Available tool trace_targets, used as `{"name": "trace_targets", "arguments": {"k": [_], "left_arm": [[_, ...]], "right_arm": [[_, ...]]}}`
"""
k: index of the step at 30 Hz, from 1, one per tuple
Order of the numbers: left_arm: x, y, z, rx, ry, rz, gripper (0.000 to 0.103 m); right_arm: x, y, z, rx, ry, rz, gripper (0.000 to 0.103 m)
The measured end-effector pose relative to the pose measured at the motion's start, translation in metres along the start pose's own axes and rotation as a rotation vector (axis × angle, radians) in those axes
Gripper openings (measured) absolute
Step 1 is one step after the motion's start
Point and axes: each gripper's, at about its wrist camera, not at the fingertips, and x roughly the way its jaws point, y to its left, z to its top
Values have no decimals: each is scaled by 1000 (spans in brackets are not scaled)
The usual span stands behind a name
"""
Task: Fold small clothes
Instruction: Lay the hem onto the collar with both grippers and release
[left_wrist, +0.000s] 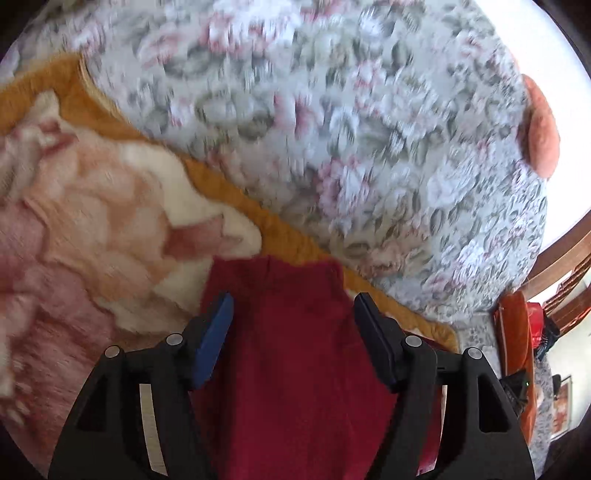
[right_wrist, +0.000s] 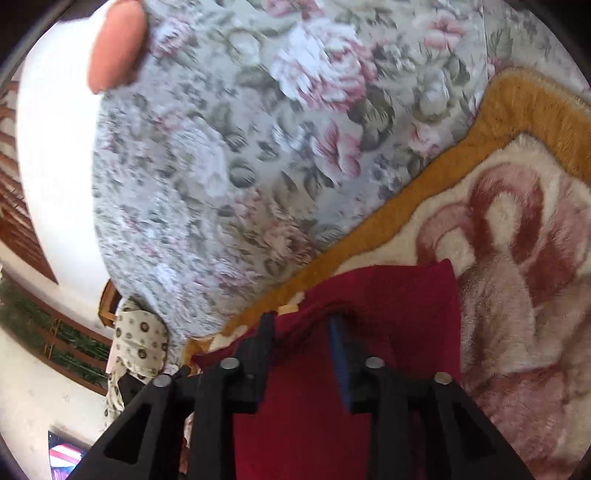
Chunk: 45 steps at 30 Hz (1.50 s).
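Ahead of you the floral cover (left_wrist: 332, 129) lies flat and passable; only the orange cushion (left_wrist: 541, 129) rises at its far edge.

I'm working over a bed covered in a floral bedspread (left_wrist: 332, 110) of pale grey with pink roses and green leaves. On it lies a plush blanket (left_wrist: 92, 221), cream and pink with a mustard-orange border; its border edge runs diagonally across the bedspread in both wrist views. Directly on the blanket rests the dark red garment (left_wrist: 295, 350), near that bordered edge. A round orange cushion (left_wrist: 539, 125) sits at the bed's far edge, well apart from the blanket.
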Motion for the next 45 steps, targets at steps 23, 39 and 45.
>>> {"name": "trace_targets", "arguments": {"k": [23, 39, 45], "left_arm": [[108, -28, -19, 306, 47, 231, 65], [97, -15, -14, 223, 15, 86, 72], [99, -15, -13, 224, 13, 83, 72]], "right_arm": [[129, 17, -26, -472, 138, -443, 38], [129, 15, -26, -444, 120, -394, 39], [127, 15, -27, -438, 116, -387, 39]]}}
